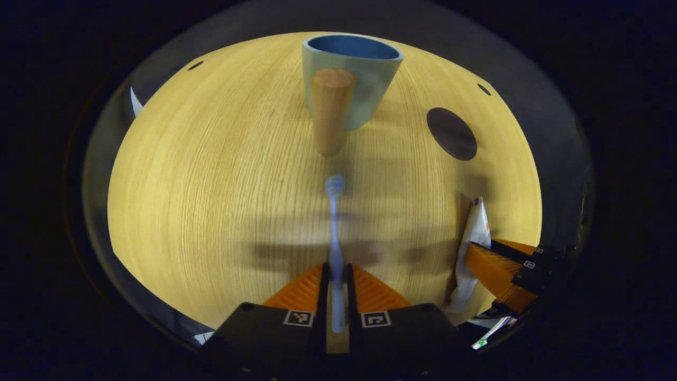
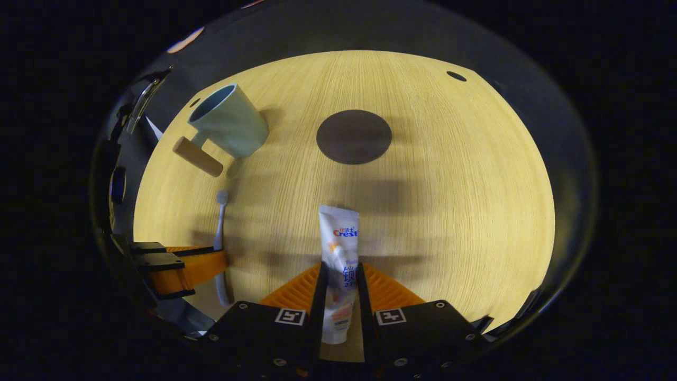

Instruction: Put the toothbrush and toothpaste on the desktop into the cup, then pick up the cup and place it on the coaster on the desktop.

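Left gripper (image 1: pixel 336 278): clamped on the pale blue toothbrush (image 1: pixel 335 222), bristles forward.
Right gripper (image 2: pixel 338 280): clamped on the white toothpaste tube (image 2: pixel 339 254).
Pale blue cup with wooden handle (image 1: pixel 365 74): upright on the round wooden desktop (image 1: pixel 211 201).
Dark round coaster (image 2: pixel 354 136): beside the cup, apart.

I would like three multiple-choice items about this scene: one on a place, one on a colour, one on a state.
1. Where is the coaster?
A. under the cup
B. bare on the desktop, apart from the cup
C. held by a gripper

2. What colour is the cup?
A. red
B. light blue-green
C. black

3. What is the state of the toothbrush?
A. held between the left gripper fingers
B. standing in the cup
C. lying free on the desktop

Key: 1 B, the dark disc lies alone beside the cup; 2 B, its wall is pale blue-green; 3 A, both fingers close on its handle, as the right gripper does on the toothpaste.
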The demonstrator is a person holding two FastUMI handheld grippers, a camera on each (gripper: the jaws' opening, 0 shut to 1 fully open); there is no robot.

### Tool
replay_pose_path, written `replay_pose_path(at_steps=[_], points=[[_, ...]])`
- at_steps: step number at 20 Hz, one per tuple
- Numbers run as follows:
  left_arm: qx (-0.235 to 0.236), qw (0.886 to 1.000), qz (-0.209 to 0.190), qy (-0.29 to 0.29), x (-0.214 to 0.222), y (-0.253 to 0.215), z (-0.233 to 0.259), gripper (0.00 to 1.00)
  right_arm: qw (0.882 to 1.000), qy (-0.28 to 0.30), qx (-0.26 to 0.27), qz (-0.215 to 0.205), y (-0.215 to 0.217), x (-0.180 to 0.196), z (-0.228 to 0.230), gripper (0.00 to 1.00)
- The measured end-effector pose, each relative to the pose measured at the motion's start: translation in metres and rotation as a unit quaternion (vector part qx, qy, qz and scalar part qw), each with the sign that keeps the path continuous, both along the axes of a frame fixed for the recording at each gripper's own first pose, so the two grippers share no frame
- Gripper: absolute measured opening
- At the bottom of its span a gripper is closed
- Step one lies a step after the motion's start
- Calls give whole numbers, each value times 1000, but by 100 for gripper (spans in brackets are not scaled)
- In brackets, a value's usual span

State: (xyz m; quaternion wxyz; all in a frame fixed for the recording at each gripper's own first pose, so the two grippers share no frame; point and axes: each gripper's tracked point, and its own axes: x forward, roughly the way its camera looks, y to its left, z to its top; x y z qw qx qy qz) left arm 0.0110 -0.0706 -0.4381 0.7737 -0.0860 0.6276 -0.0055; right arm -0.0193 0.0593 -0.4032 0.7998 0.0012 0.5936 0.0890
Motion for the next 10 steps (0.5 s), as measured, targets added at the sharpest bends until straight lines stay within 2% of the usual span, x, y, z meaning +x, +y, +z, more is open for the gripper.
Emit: replay_pose_path(at_steps=[2,3,8,9,10], points=[[-6,1000,12,9,20,2,-4,17,1000,7,4,-3,-1,-1,2,31],[-10,1000,8,13,30,1,-4,10,1000,12,9,-9,-1,-1,2,30],[-29,1000,-9,-1,95,-1,-11,9,999,10,28,-26,-1,-2,5,18],[-31,999,-12,-6,25,6,4,8,999,11,37,-29,-1,-3,6,17],[-34,999,-13,-11,88,-3,-3,8,998,13,50,-34,-1,-3,9,13]])
